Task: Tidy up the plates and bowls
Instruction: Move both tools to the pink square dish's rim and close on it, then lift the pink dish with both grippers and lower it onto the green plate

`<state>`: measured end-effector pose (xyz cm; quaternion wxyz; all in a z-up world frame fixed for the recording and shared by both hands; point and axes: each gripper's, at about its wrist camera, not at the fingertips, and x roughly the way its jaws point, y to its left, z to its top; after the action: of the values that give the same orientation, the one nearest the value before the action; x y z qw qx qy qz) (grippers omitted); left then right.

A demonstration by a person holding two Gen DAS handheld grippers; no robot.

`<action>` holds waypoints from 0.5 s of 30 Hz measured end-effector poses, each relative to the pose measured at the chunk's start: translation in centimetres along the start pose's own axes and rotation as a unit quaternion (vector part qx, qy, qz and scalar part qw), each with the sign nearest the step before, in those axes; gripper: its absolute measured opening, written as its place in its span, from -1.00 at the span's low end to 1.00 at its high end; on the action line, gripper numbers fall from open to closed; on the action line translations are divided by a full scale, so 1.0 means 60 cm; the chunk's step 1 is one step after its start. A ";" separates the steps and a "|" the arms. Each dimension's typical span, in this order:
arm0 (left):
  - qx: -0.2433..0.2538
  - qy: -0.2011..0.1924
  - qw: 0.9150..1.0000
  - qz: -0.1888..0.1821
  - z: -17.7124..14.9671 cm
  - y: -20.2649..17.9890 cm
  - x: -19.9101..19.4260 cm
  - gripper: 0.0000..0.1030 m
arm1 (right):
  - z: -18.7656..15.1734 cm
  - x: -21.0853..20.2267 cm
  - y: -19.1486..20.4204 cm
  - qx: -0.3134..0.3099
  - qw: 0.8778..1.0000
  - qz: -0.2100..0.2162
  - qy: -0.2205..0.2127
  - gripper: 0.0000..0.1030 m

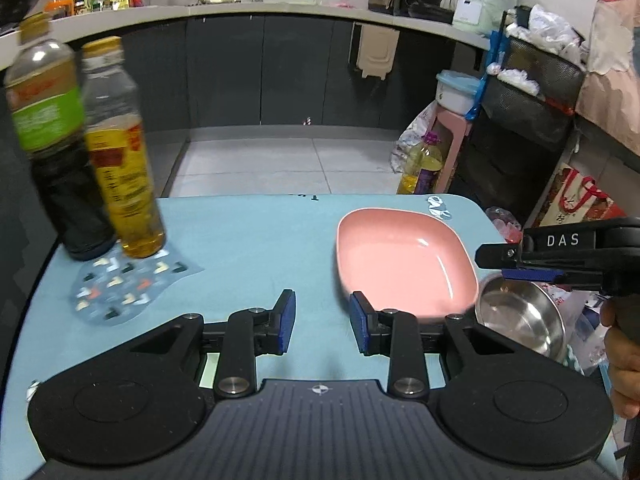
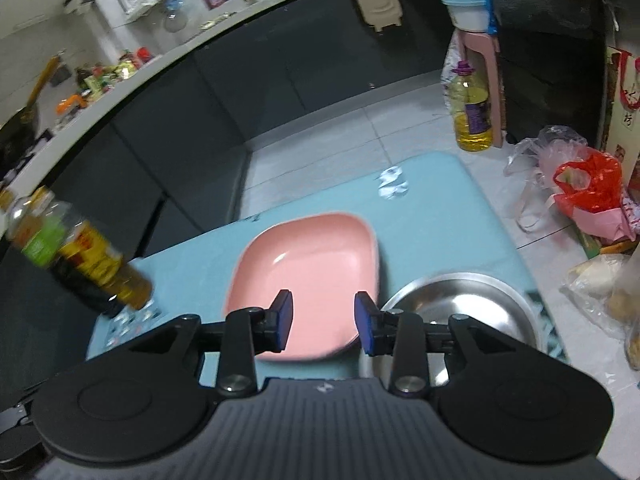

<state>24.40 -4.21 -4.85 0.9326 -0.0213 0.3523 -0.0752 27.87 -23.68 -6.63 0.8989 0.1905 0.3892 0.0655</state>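
Note:
A pink square plate (image 1: 404,260) lies on the light blue table (image 1: 248,240), right of centre. A shiny steel bowl (image 1: 520,320) sits by its right corner, near the table edge. My left gripper (image 1: 322,324) is open and empty, low over bare table just left of the plate's near corner. My right gripper (image 1: 516,266) comes in from the right, above the bowl's far rim. In the right wrist view my right gripper (image 2: 323,320) is open over the near edge of the pink plate (image 2: 312,272), with the steel bowl (image 2: 460,300) just right of its right finger.
A dark sauce bottle (image 1: 40,140) and a yellow oil bottle (image 1: 120,160) stand at the table's left on a patterned mat (image 1: 120,284). A person's hand (image 1: 624,360) holds the right gripper. On the floor beyond the table are a large oil jug (image 2: 472,108) and bags (image 2: 588,184).

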 end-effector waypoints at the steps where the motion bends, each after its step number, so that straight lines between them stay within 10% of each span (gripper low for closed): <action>1: -0.001 0.003 1.000 0.003 0.005 -0.006 0.014 -0.46 | 0.004 0.007 -0.004 0.001 1.000 -0.006 0.001 -0.46; 15: -0.028 0.034 0.999 0.012 0.031 -0.026 0.135 -0.45 | 0.023 0.058 -0.051 0.042 0.999 -0.015 0.017 -0.41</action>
<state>31.44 -7.04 -8.62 0.9201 -0.0412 0.3857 -0.0550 31.18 -25.98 -9.33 0.8841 0.2212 0.4098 0.0387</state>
